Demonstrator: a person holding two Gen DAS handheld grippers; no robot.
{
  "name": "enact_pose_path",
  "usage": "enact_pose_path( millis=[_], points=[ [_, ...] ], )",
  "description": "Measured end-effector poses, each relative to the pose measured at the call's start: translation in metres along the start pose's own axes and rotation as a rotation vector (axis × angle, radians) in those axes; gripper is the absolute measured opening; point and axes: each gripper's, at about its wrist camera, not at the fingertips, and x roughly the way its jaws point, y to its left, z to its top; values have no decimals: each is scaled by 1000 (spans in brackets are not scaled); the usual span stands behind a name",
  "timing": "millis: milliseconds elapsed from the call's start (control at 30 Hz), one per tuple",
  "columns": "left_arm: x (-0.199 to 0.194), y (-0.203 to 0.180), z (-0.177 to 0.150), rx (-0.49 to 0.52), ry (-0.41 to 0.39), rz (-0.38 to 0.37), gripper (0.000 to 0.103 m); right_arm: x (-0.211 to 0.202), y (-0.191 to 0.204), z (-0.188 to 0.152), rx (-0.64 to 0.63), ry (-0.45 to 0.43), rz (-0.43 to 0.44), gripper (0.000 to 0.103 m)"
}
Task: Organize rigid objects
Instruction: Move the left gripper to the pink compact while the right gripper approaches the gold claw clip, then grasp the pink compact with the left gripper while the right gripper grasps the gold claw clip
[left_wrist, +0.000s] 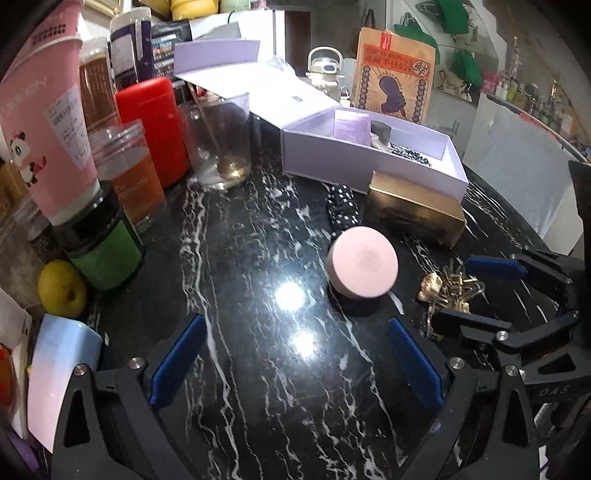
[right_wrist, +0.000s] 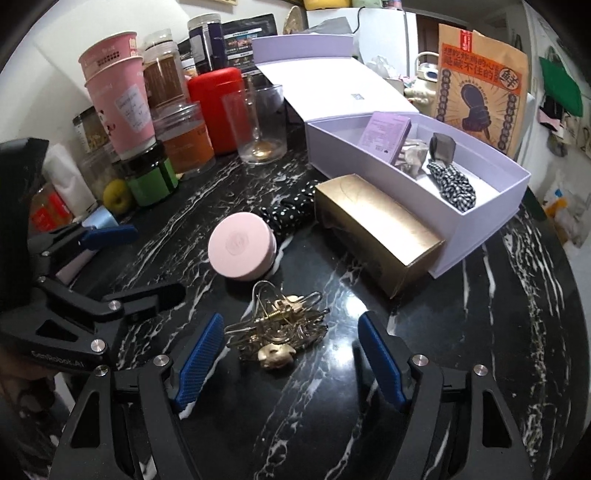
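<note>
Right now the gold hair clip (right_wrist: 279, 332) lies on the surface squarely between the right claw (right_wrist: 291, 360) pads — untouched, jaws half-wide — its long axis crosswise, while the left claw (left_wrist: 295, 363) gapes empty, farther off.

This looks like a lived-in home, perhaps with a small shop corner. A black marble worktop (left_wrist: 258, 258) is crowded along its edge with household jars, a red canister (left_wrist: 155, 129), stacked pink paper cups (right_wrist: 118, 96) and a drinking glass (left_wrist: 221, 140). Behind it stand a printed paper snack bag (left_wrist: 393, 74), hanging green tote bags (left_wrist: 467, 68) and a shelf of small bottles (left_wrist: 517, 92).
</note>
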Motion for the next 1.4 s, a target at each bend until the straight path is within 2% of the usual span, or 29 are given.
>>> enact_pose_path(
  millis=[33, 67, 167, 233, 267, 433, 500, 667, 767, 833, 867, 967, 1033, 1100, 1200, 1400],
  points=[
    [1, 0, 1, -1, -4, 1, 100, 2, 1, -1, -3, 3, -1, 67],
    [2, 0, 2, 1, -1, -4, 100, 3, 0, -1, 0, 4, 7, 56],
    [6, -4, 5, 31, 4, -4, 100, 3, -2, -3, 5, -13, 11, 54],
    [7, -8, 6, 46, -1, -10, 100, 0, -2, -4, 3, -20, 7, 41],
    [7, -9, 7, 48, -3, -17, 100, -2, -4, -5, 6, -18, 3, 38],
    [12, -20, 12, 60, -11, -44, 96, -8, -11, -9, 11, -14, -9, 38],
    [17, -26, 16, 75, -10, -41, 86, -12, -12, -11, 8, -15, -18, 38],
    [31, -35, 20, 98, 20, -53, 75, -24, -14, -17, 0, -33, -22, 38],
    [33, -36, 24, 92, 15, -52, 75, -30, -16, -20, -2, -38, -23, 38],
    [35, -37, 26, 90, 9, -58, 63, -33, -18, -23, 0, -38, -21, 38],
    [36, -38, 27, 91, 14, -63, 51, -34, -18, -24, 3, -37, -22, 38],
    [38, -43, 28, 120, 20, -40, 51, -36, -20, -27, 17, -34, -27, 38],
    [35, -47, 25, 141, 19, -47, 51, -37, -22, -29, 24, -30, -30, 43],
    [32, -47, 20, 139, 32, -70, 51, -38, -23, -30, 35, -40, -42, 59],
    [26, -45, 15, 135, 40, -96, 51, -38, -24, -28, 43, -52, -60, 69],
    [16, -46, 4, 143, 46, -120, 51, -30, -24, -28, 44, -40, -54, 72]
  ],
)
